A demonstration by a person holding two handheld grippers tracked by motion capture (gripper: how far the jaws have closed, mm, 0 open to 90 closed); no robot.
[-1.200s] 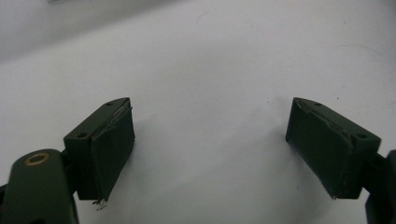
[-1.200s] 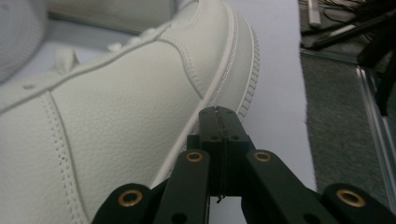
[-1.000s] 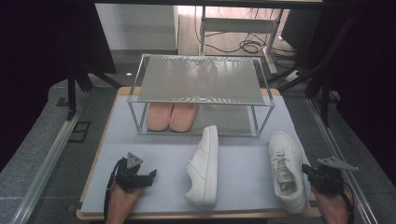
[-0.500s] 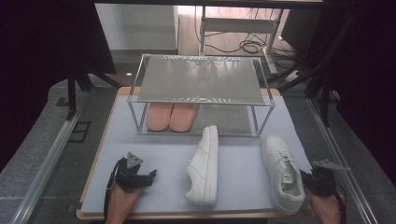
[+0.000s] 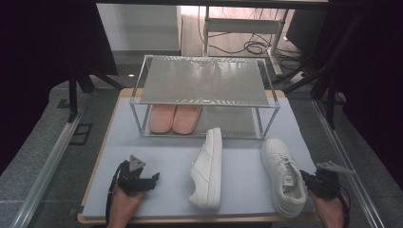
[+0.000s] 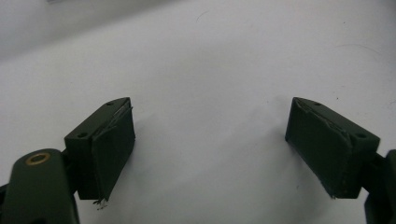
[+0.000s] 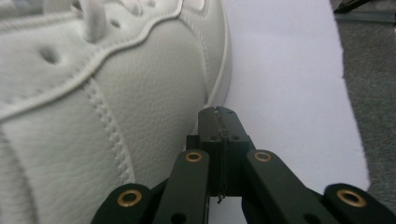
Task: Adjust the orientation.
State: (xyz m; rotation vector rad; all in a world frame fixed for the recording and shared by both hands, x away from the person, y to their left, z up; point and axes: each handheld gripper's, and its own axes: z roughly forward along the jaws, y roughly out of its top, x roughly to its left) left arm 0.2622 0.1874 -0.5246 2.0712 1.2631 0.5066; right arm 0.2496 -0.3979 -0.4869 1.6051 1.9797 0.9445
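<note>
High view: the right tool (image 5: 309,183), clenched empty, has nudged the upright white sneaker (image 5: 283,175) leftward; the left tool (image 5: 151,179) idles, released.

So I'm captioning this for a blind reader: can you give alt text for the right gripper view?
The right tool, jaws shut with nothing between them, sits against the side of a white leather sneaker on a pale mat. Grey floor shows at the right edge.

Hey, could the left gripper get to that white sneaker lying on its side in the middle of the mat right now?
Probably yes. The left gripper is open, with bare mat between it and the sneaker lying on its side.
</note>
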